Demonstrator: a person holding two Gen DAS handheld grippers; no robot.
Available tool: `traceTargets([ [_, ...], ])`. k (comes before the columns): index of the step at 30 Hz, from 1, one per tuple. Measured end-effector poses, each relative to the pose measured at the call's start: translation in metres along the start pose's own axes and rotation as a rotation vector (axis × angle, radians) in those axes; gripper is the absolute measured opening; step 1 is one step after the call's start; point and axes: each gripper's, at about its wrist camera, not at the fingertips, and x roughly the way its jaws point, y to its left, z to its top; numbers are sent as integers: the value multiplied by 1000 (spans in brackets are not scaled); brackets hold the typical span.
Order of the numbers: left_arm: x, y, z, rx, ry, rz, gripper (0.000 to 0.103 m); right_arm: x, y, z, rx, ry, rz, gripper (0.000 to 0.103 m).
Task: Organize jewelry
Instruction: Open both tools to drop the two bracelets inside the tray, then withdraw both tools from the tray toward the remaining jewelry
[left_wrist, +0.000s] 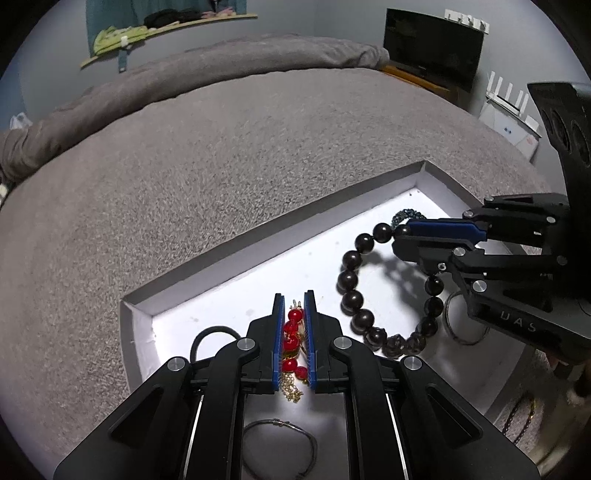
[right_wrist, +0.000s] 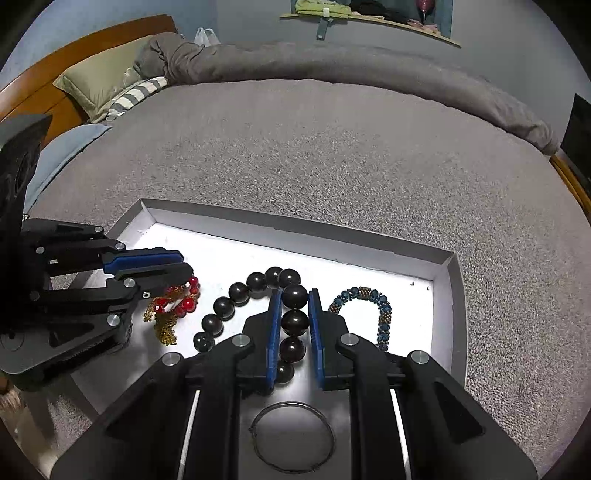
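Left gripper (left_wrist: 294, 341) clamped the red bracelet (left_wrist: 291, 332); right gripper (right_wrist: 293, 332) clamped the dark bracelet (right_wrist: 236, 293); both were best lowered gently onto the tray (right_wrist: 295, 225), well apart.

A bed (right_wrist: 332, 147) under a grey blanket (left_wrist: 221, 166) carries a shallow white tray (right_wrist: 295, 225). Pillows (right_wrist: 99, 88) lie at its head, and a chain (left_wrist: 519, 417) rests just beside the tray.

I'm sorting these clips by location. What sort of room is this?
Most likely a bedroom. The white tray of jewelry sits on a bed with a grey blanket, pillows lie against a wooden headboard, and a dark screen stands by the wall.
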Motion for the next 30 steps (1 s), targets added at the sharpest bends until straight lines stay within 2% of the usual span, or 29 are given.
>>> traceTargets([
  [5, 1, 6, -1, -18, 6, -2, 14, 1, 5, 4, -11, -4, -6, 16],
  [7, 0, 8, -1, -27, -3, 11, 32, 1, 5, 3, -5, -10, -7, 24],
  [13, -12, 5, -6, -22, -31, 41, 35, -11, 4, -2, 3, -37, -12, 30],
  [15, -19, 5, -9, -34, -47, 43, 39, -19, 3, -6, 4, -59, -20, 41],
  [17, -25, 4, -11, -37, -64, 53, 49, -28, 3, -11, 5, -77, -24, 43],
  [19, -34, 2, -14, -36, -89, 68, 70, -36, 2, -14, 10, -90, -26, 47],
  [21, -43, -1, -17, -36, -111, 78, 76, -49, 1, -19, 21, -117, -31, 61],
  [23, -52, -3, -21, -34, -129, 87, 77, -59, -3, -24, 30, -142, -38, 66],
  [27, -71, -8, -31, -34, -159, 104, 88, -80, -8, -34, 47, -185, -48, 88],
  [29, -82, -13, -40, -25, -175, 119, 90, -89, -9, -39, 51, -207, -51, 98],
  [30, -87, -15, -44, -22, -181, 122, 93, -93, -11, -42, 54, -214, -55, 97],
])
